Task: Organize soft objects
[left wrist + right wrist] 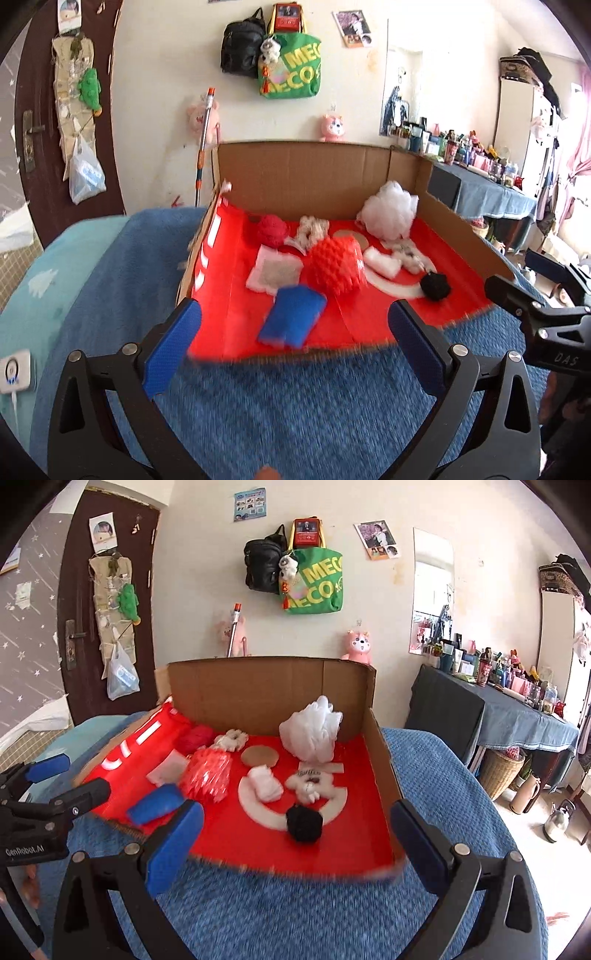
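An open cardboard box (303,173) (266,686) with a red floor lies on a blue blanket. In it lie a blue sponge (293,319) (157,803), a red bumpy mesh puff (338,267) (208,775), a red yarn ball (272,229), a white bath pouf (389,208) (312,731), a black pompom (436,285) (304,823), a white pad (273,273) and small white plush pieces (310,782). My left gripper (295,343) is open and empty, in front of the sponge. My right gripper (297,843) is open and empty, in front of the black pompom.
The blue blanket (280,413) covers the bed around the box. A dark door (96,602) stands at the left. Bags (314,579) hang on the far wall. A cluttered table (517,709) with a dark cloth stands at the right, a basket (498,771) under it.
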Action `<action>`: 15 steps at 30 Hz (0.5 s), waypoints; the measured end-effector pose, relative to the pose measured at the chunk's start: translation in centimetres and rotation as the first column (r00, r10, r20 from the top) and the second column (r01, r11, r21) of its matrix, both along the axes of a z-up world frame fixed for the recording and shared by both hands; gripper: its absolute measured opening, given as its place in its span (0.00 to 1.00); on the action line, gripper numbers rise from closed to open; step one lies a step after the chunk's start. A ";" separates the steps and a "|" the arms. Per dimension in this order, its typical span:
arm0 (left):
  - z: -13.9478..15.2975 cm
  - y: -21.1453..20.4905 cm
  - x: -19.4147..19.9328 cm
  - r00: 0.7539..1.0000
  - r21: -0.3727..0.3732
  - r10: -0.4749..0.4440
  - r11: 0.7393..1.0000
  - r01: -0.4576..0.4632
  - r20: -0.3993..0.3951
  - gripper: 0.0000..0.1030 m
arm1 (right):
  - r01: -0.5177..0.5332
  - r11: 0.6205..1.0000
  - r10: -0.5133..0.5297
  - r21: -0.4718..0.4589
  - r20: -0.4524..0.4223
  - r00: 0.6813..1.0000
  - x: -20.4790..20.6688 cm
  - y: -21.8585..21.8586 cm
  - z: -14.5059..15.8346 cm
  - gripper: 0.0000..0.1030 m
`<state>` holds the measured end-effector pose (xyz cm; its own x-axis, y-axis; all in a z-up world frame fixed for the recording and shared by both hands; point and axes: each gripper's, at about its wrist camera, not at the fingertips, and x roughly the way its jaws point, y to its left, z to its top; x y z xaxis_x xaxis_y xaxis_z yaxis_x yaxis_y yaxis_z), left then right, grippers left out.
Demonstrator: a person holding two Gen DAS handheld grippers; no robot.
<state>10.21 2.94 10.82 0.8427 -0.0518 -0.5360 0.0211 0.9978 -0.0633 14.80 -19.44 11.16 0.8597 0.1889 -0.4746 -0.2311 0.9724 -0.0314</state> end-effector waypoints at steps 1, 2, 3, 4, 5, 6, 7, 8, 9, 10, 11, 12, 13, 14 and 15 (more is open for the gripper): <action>-0.3 0.0 -0.3 1.000 0.002 0.003 1.000 -0.003 -0.016 1.00 | 0.000 1.000 0.000 -0.001 -0.019 1.000 -0.7 -0.1 -0.2 1.00; -0.6 -0.1 -0.6 0.999 0.007 0.009 1.000 -0.008 -0.038 1.00 | 0.002 1.000 -0.002 -0.001 -0.034 0.999 -1.0 -0.2 -0.5 1.00; -1.2 -0.2 -1.0 0.998 0.008 0.012 1.000 -0.012 -0.066 1.00 | 0.000 1.000 0.001 0.003 -0.064 0.998 -1.5 -0.3 -1.0 1.00; -1.9 -0.3 -1.3 0.996 -0.001 0.005 1.000 -0.005 -0.093 1.00 | -0.001 1.000 0.001 0.006 -0.088 0.996 -1.6 -0.4 -1.4 1.00; -2.3 -0.5 -1.2 0.994 -0.009 -0.003 1.000 0.002 -0.109 1.00 | -0.002 1.000 0.002 0.003 -0.121 0.993 -1.8 -0.4 -2.0 1.00; -3.2 -0.4 -1.4 0.990 -0.031 -0.018 0.999 0.013 -0.143 1.00 | -0.002 1.000 0.001 -0.003 -0.147 0.989 -1.7 -0.4 -2.6 1.00; -3.7 -0.6 -1.3 0.987 -0.039 -0.020 0.999 0.014 -0.158 1.00 | -0.002 1.000 0.000 -0.010 -0.172 0.985 -1.7 -0.5 -3.3 1.00; -4.3 -0.6 -1.1 0.984 -0.047 -0.021 0.999 0.012 -0.179 1.00 | 0.001 1.000 -0.004 -0.016 -0.191 0.982 -1.8 -0.5 -3.9 1.00; -5.1 -0.6 -1.1 0.979 -0.047 -0.018 0.999 0.008 -0.201 1.00 | 0.009 1.000 -0.014 -0.025 -0.217 0.976 -1.7 -0.5 -4.6 1.00; -5.4 -0.7 -0.8 0.977 -0.042 -0.014 0.999 0.005 -0.211 1.00 | 0.013 1.000 -0.019 -0.029 -0.234 0.972 -1.6 -0.6 -5.1 1.00; -5.8 -0.8 -0.6 0.975 -0.032 -0.006 0.999 -0.001 -0.224 1.00 | 0.015 0.999 -0.023 -0.032 -0.252 0.967 -1.5 -0.7 -5.6 1.00; -6.1 -0.9 -0.6 0.971 -0.016 0.005 1.000 -0.009 -0.238 1.00 | 0.025 0.999 -0.035 -0.040 -0.275 0.961 -1.3 -0.7 -6.2 1.00; -6.3 -1.0 -0.3 0.970 -0.008 0.009 1.000 -0.011 -0.245 1.00 | 0.033 0.998 -0.045 -0.046 -0.290 0.956 -1.1 -0.8 -6.6 1.00; -6.5 -1.2 -0.1 0.967 0.002 0.014 1.000 -0.014 -0.253 1.00 | 0.039 0.998 -0.054 -0.052 -0.307 0.950 -1.0 -0.9 -7.0 1.00; -6.8 -1.3 -0.2 0.964 0.007 0.017 1.000 -0.015 -0.267 1.00 | 0.046 0.997 -0.062 -0.056 -0.323 0.944 -0.9 -1.1 -7.3 1.00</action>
<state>10.01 1.63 3.99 0.6697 -0.0363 -0.7417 -0.0117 0.9982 -0.0595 13.92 -20.50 3.85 0.6662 0.1176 -0.7364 -0.1838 0.9829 -0.0093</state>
